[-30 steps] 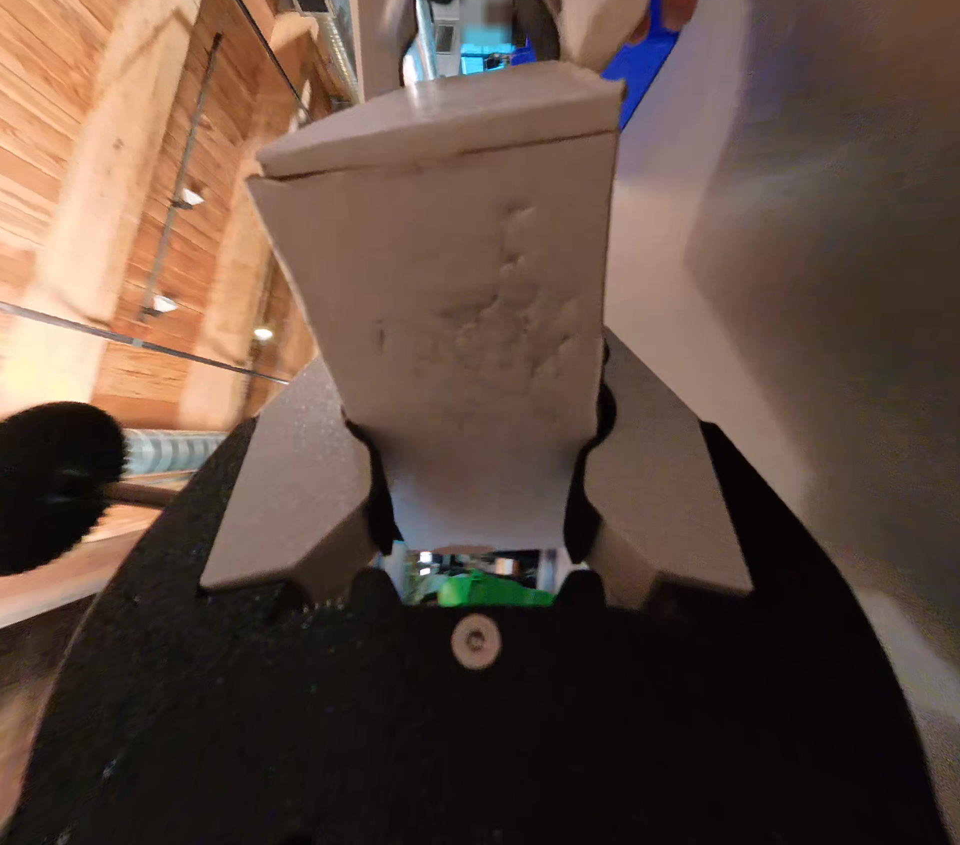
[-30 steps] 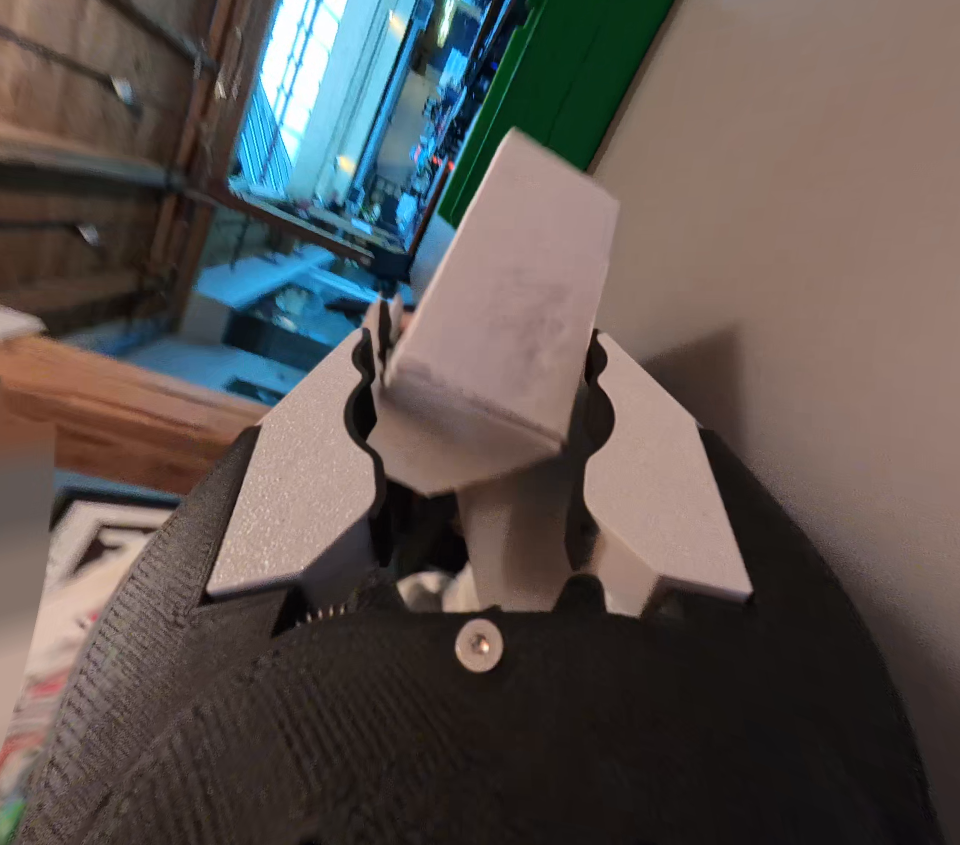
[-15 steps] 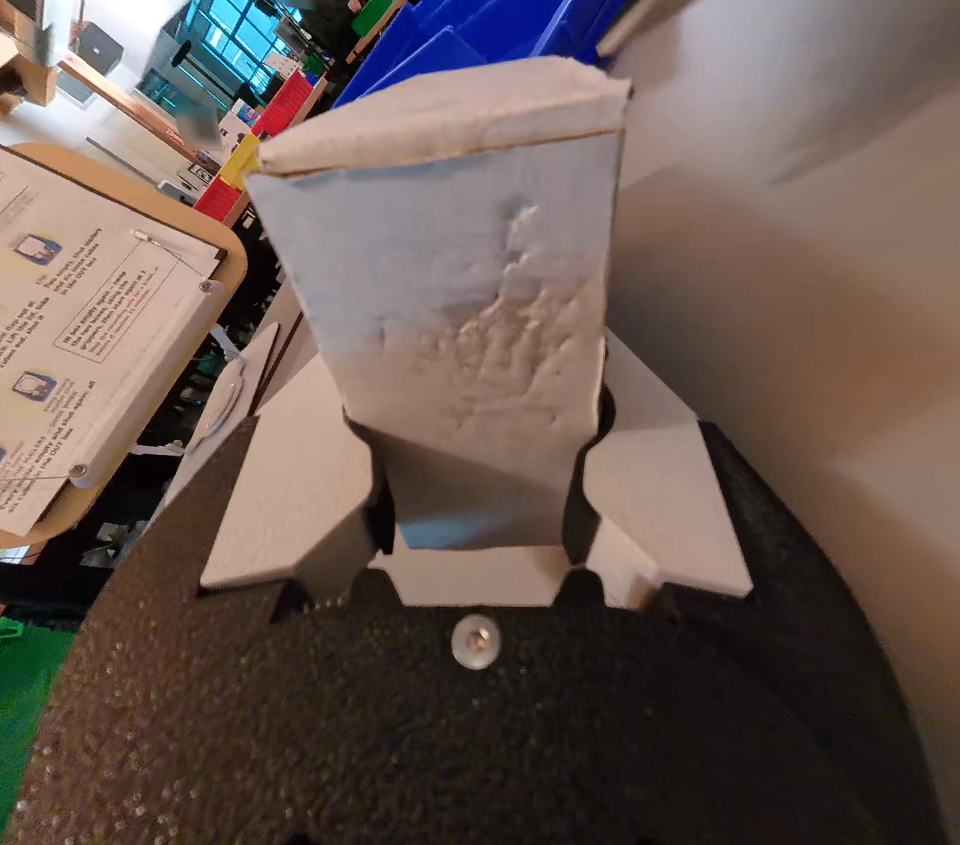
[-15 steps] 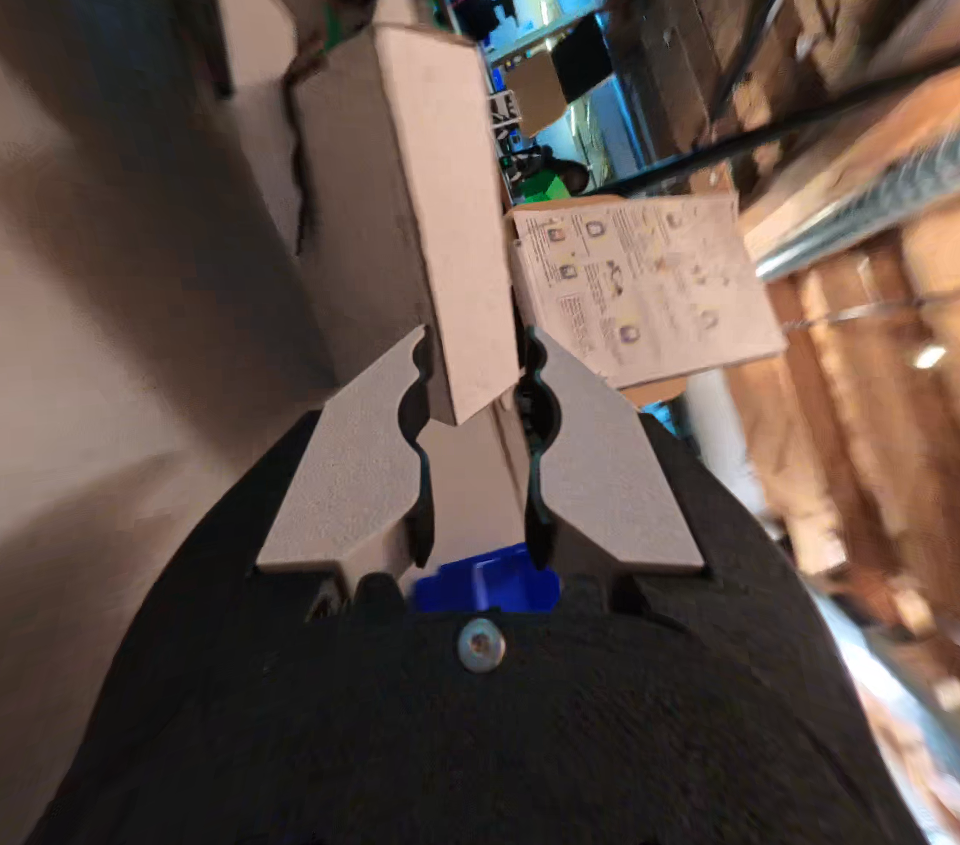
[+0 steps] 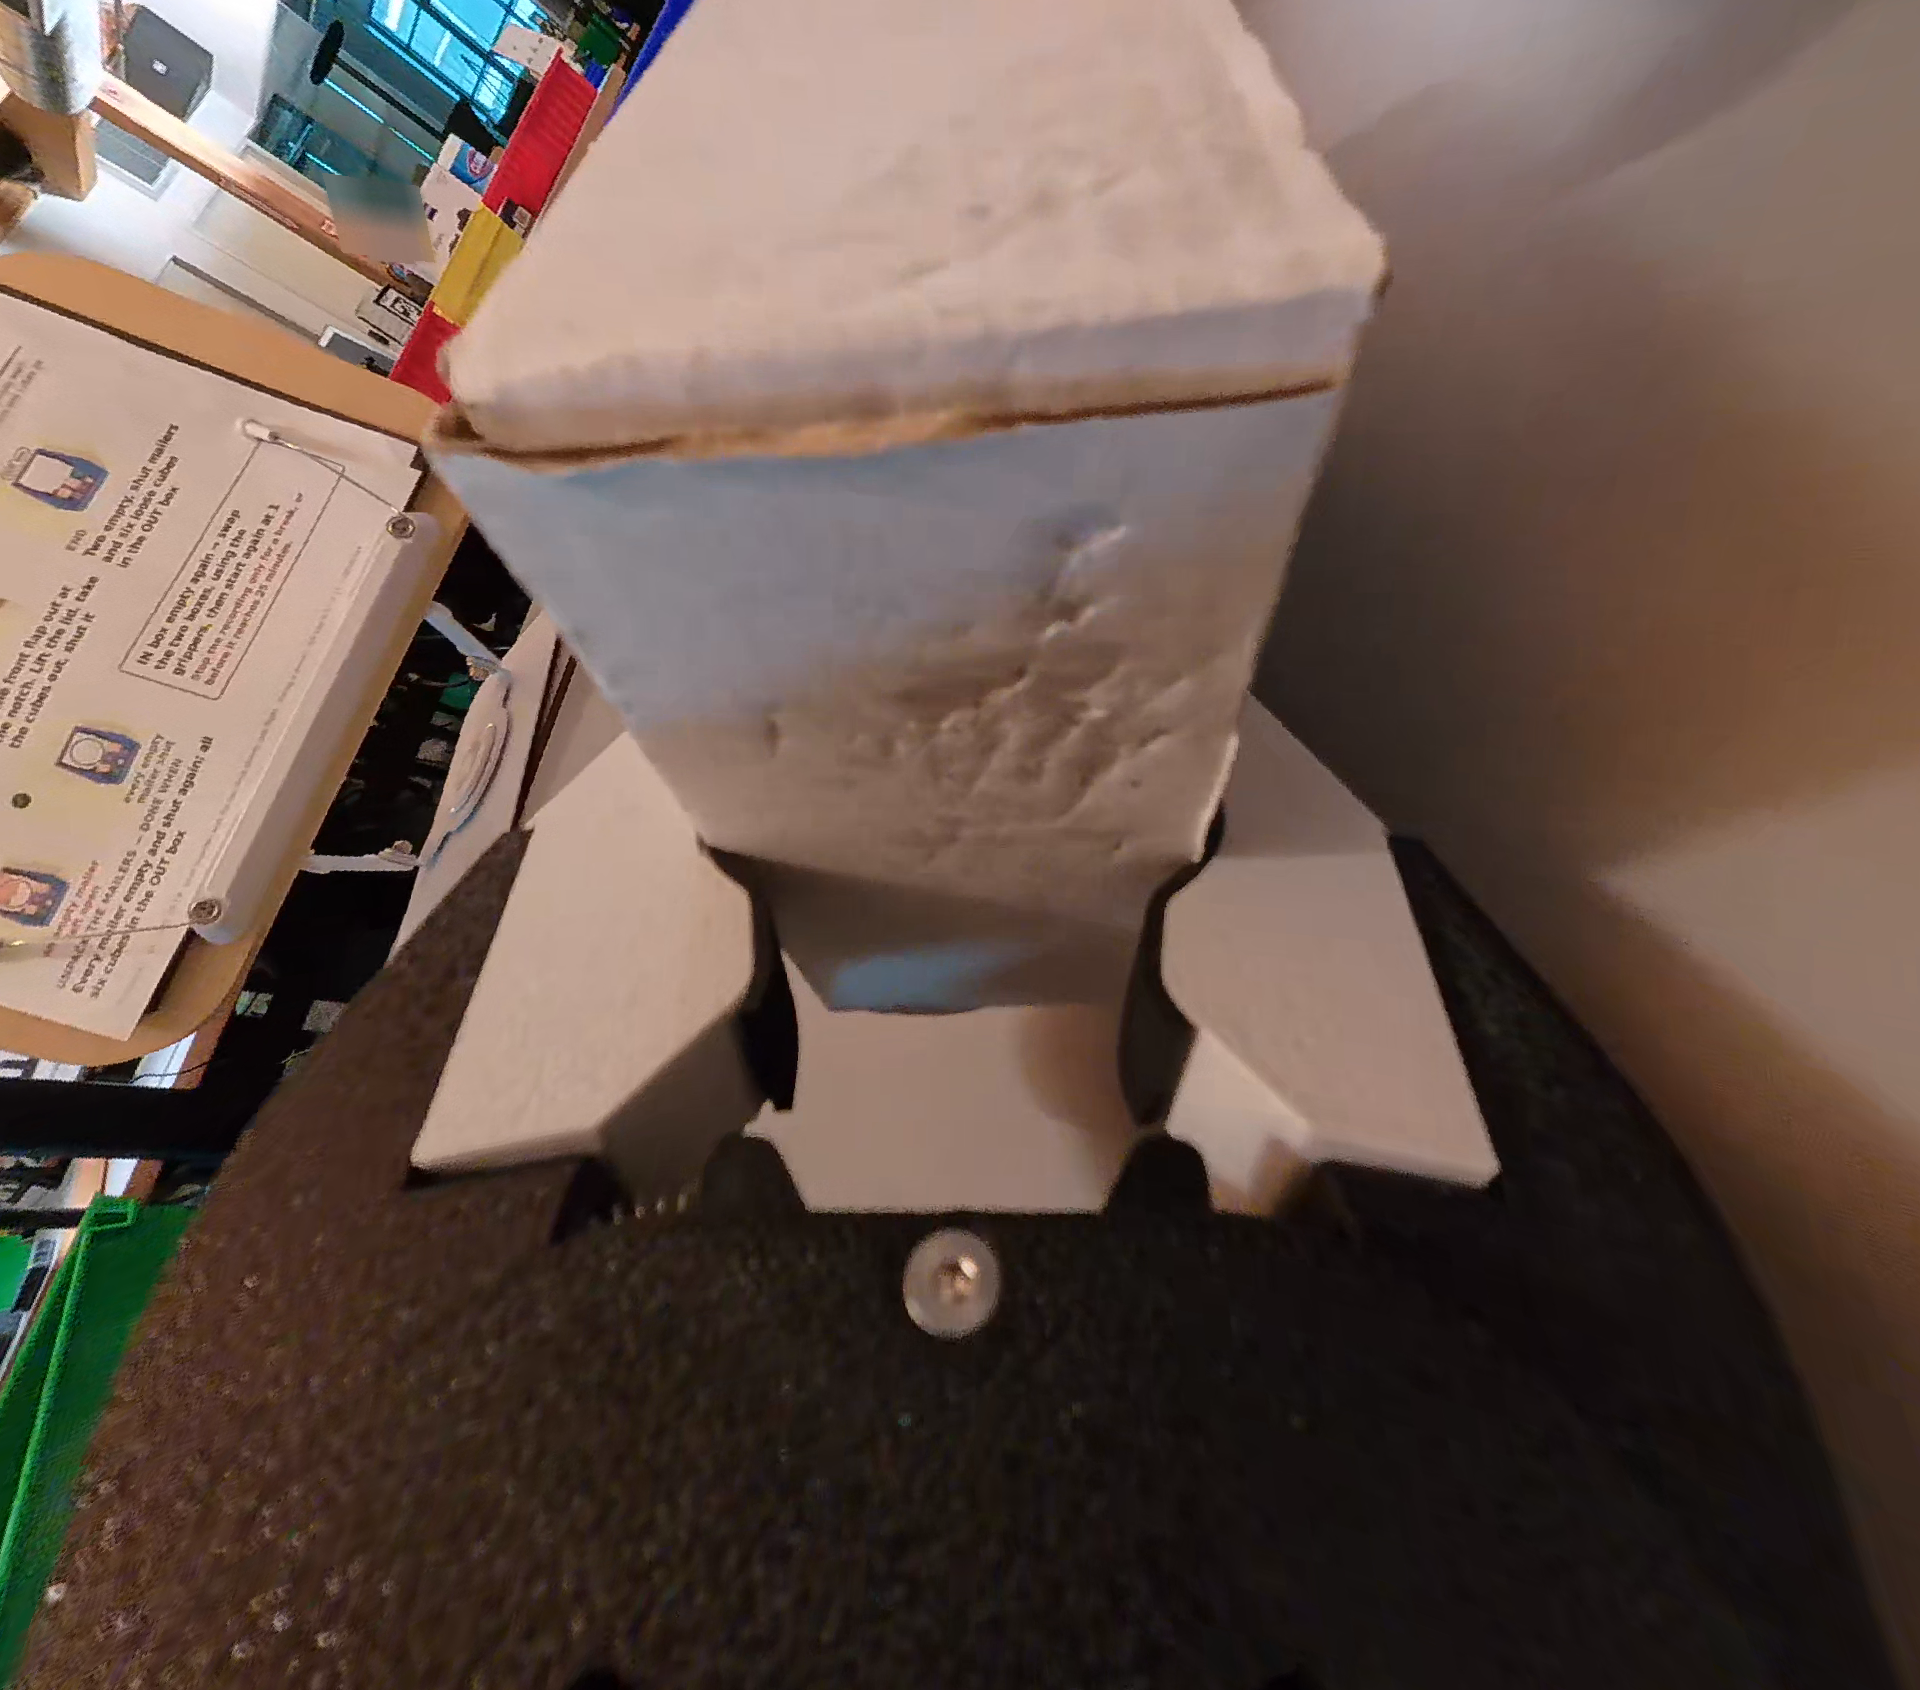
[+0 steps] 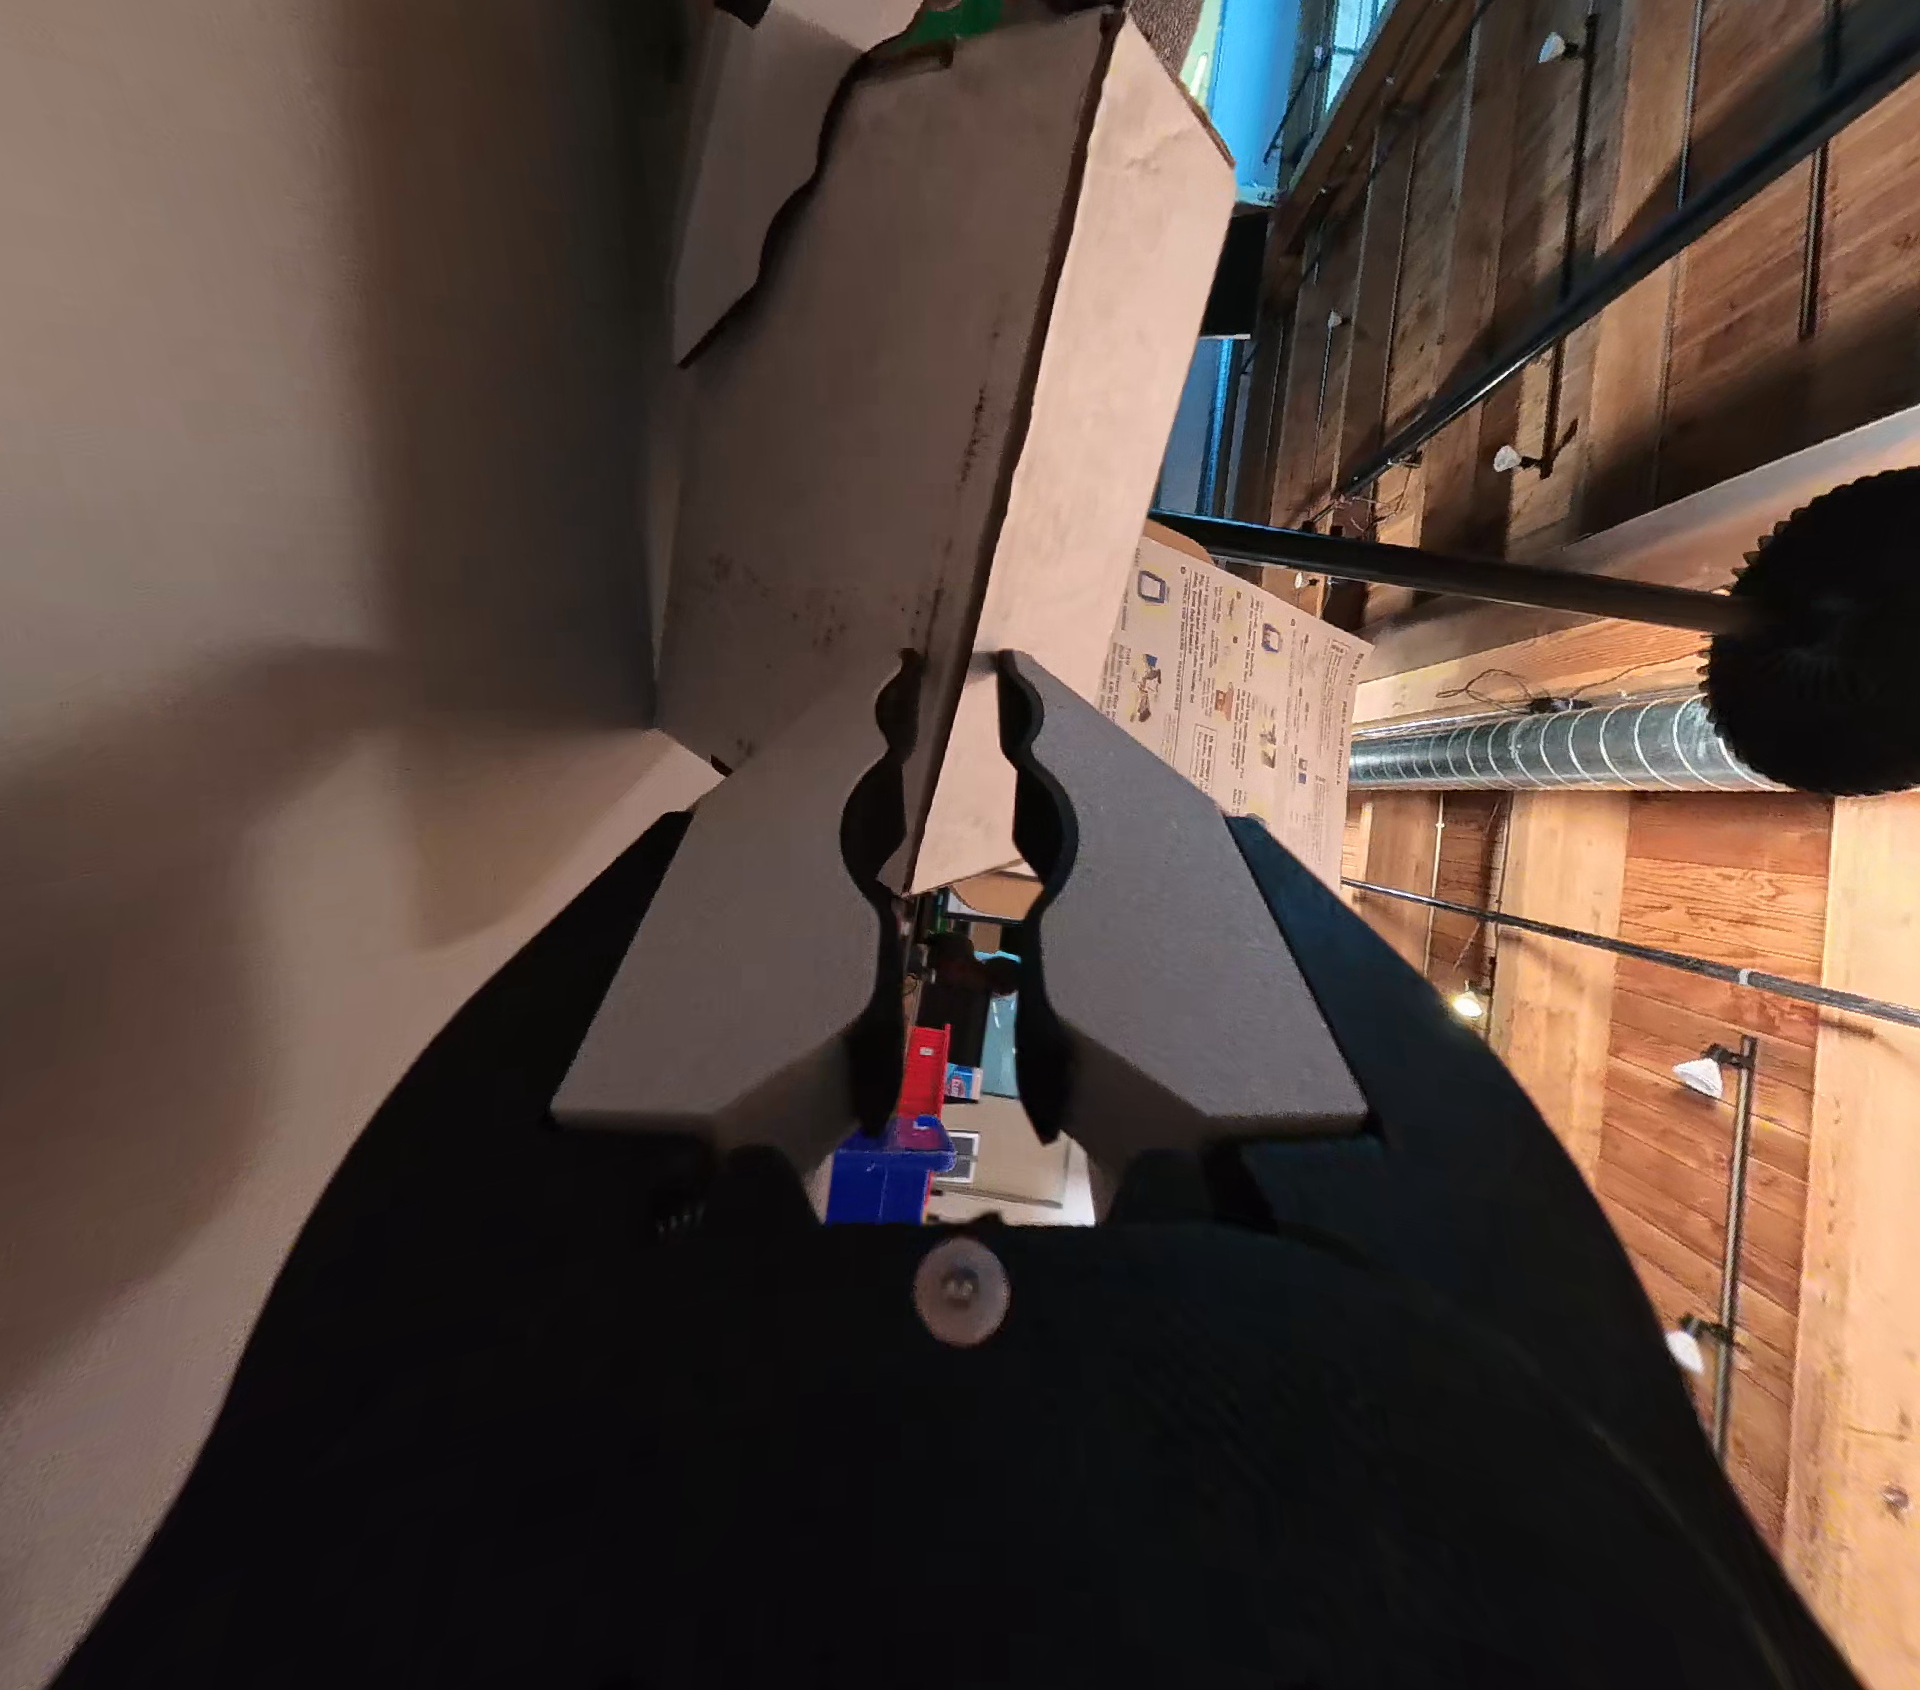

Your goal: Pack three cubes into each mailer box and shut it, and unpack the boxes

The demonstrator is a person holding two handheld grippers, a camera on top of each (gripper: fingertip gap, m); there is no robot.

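Both claws rolled sideways: left claw (image 5: 961, 944) clamps white mailer box (image 5: 935, 435); right claw (image 6: 956, 793) pinches its opposite corner.

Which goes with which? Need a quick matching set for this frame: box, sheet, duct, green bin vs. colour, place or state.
Things:
1. mailer box
2. instruction sheet
3. duct
4. green bin

Descriptions:
A. silver and ribbed, against the wooden wall
B. gripped by the left claw and the right claw
C. lower left corner of the left wrist view
D. mounted on a tan board

Pairs: 1-B, 2-D, 3-A, 4-C
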